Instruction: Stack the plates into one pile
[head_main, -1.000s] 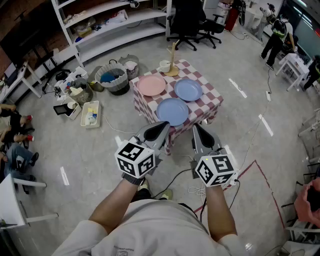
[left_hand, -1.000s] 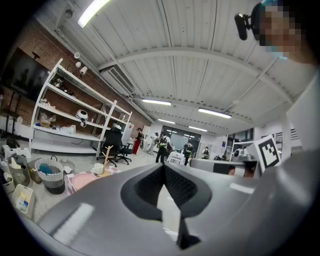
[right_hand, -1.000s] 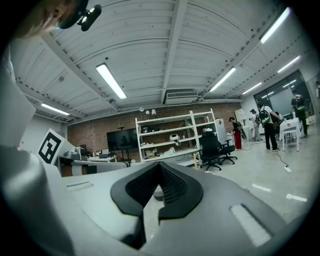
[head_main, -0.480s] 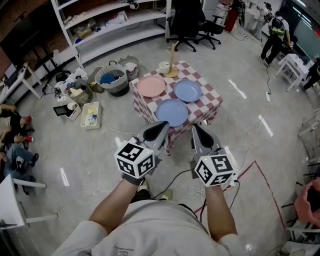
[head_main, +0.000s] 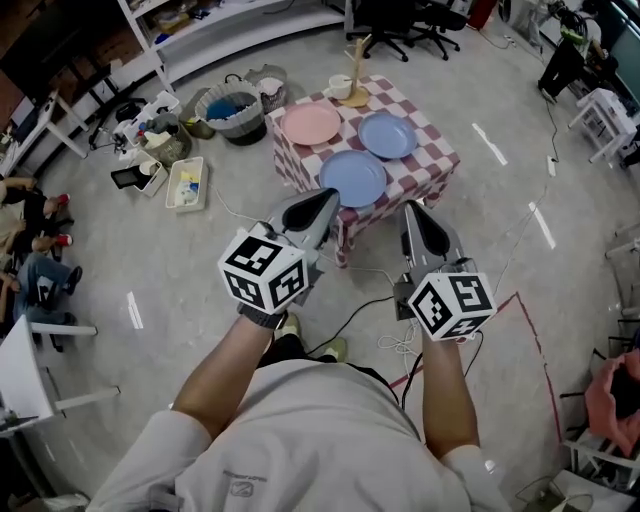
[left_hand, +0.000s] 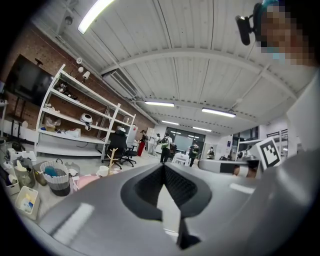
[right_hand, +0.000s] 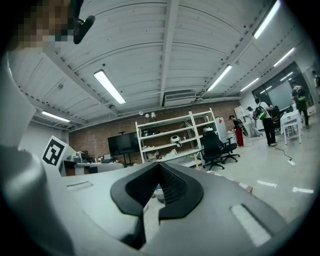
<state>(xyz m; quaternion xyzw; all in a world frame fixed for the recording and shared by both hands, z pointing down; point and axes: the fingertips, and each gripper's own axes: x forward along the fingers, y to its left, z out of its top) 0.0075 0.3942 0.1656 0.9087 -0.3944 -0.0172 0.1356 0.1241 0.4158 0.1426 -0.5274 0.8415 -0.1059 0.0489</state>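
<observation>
Three plates lie apart on a small table with a red-checked cloth (head_main: 425, 170): a pink plate (head_main: 311, 123) at the back left, a blue plate (head_main: 388, 134) at the back right and a second blue plate (head_main: 353, 178) by the front edge. My left gripper (head_main: 325, 200) hovers shut and empty just short of the table's front edge, near the front blue plate. My right gripper (head_main: 413, 212) is also shut and empty, off the table's front right corner. In the gripper views the left gripper (left_hand: 164, 166) and right gripper (right_hand: 159, 164) hold nothing.
A white mug (head_main: 341, 86) and a wooden stand (head_main: 357, 68) sit at the table's back edge. Baskets (head_main: 225, 108), a white tray (head_main: 187, 183) and clutter lie on the floor to the left. Cables (head_main: 370, 308) trail under the grippers. Shelving and office chairs (head_main: 400, 15) stand behind.
The table has slid upward in the head view. Both grippers have risen toward the camera and come closer to the table's front edge. Both stay shut.
</observation>
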